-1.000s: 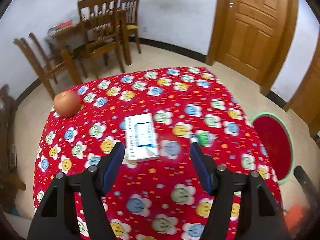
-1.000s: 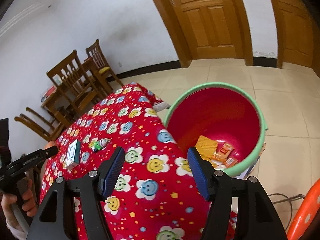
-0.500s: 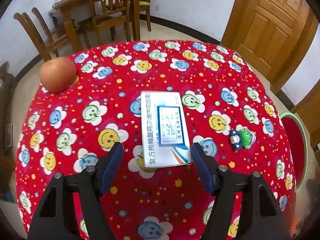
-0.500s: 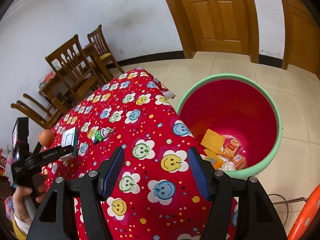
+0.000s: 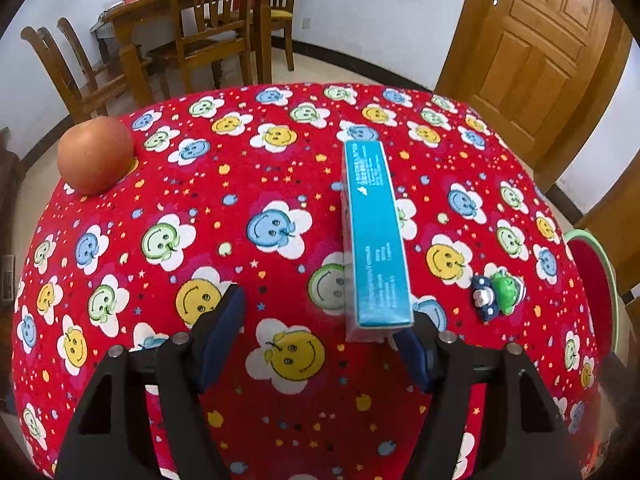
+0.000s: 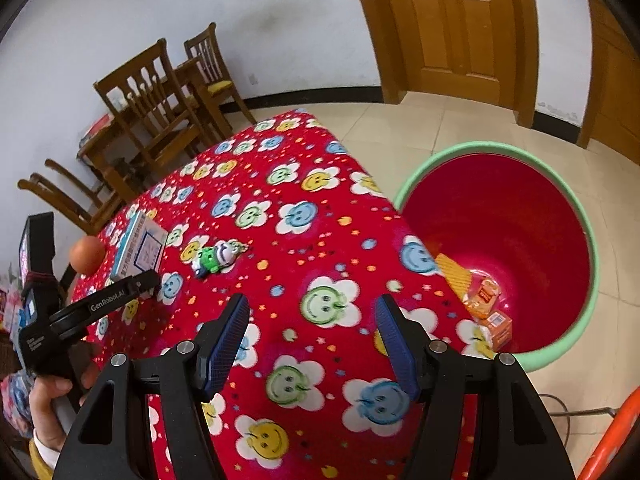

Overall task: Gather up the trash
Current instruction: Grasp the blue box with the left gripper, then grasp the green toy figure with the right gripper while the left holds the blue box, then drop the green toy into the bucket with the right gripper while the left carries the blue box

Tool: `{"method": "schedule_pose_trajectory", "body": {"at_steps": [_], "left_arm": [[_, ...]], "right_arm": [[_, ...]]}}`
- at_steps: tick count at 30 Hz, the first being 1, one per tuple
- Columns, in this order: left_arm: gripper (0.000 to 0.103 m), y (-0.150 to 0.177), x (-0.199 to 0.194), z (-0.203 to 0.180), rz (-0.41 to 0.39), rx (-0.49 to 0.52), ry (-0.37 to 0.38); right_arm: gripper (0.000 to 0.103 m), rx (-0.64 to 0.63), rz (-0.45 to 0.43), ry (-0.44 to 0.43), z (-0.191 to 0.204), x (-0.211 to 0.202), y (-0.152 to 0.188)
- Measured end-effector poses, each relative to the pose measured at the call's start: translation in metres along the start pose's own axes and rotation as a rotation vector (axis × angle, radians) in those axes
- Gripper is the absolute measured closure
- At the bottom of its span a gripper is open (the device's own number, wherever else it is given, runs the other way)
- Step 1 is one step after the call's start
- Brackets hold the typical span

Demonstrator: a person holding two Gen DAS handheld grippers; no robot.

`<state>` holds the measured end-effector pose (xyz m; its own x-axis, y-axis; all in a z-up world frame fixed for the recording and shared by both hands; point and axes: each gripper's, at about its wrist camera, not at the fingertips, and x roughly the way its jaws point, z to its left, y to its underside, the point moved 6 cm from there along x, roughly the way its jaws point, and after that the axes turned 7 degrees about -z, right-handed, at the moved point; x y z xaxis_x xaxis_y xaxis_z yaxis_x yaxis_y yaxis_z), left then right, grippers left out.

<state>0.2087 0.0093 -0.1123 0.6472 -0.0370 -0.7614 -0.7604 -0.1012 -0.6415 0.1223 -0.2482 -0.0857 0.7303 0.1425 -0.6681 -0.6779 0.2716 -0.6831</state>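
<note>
Left gripper (image 5: 316,336): jaws at a middling gap and just been closing. The box (image 5: 374,232) is between them but not clamped. It stands on its long edge, blue side up, running off toward 12 o'clock. Its near end sits against the right-hand pad (image 5: 412,356), and the left-hand pad (image 5: 222,332) is well apart from it. So this is a lean, not a grip. To do it well I'd close slowly and evenly so the free pad meets the broad white face square-on. One-sided contact will probably push the box over to 9 o'clock or skid it on the cloth (image 5: 280,400). Get the pads further onto the box before squeezing, since only the end is in reach now. It's thin card, so go light or it will likely crush. The toy (image 5: 498,292) is near at 3 o'clock of the box, so keep the outer finger off it. The apple (image 5: 95,154) is well apart at 10 o'clock, no issue. Right gripper (image 6: 312,340): jaws about as wide, nothing between them, hanging over the cloth. The bin (image 6: 496,147) is at its 2 o'clock on the floor, just beside the table edge, with wrappers already inside. Carry path for the box is toward 3 o'clock, lifting over the toy.
</note>
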Motion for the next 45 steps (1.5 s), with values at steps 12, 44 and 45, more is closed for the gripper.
{"method": "schedule_pose_trajectory", "body": {"at_steps": [12, 44, 45], "left_arm": [[0.084, -0.005, -0.018, 0.004, -0.07, -0.013, 0.07], [0.085, -0.008, -0.015, 0.034, -0.083, -0.068, 0.007], [0.085, -0.008, -0.015, 0.034, -0.084, -0.067, 0.008]], "right_arm": [[0.036, -0.077, 0.041, -0.014, 0.038, 0.032, -0.006], [0.059, -0.197, 0.027, -0.013, 0.081, 0.074, -0.008], [0.059, -0.193, 0.023, -0.014, 0.079, 0.071, -0.008]]}}
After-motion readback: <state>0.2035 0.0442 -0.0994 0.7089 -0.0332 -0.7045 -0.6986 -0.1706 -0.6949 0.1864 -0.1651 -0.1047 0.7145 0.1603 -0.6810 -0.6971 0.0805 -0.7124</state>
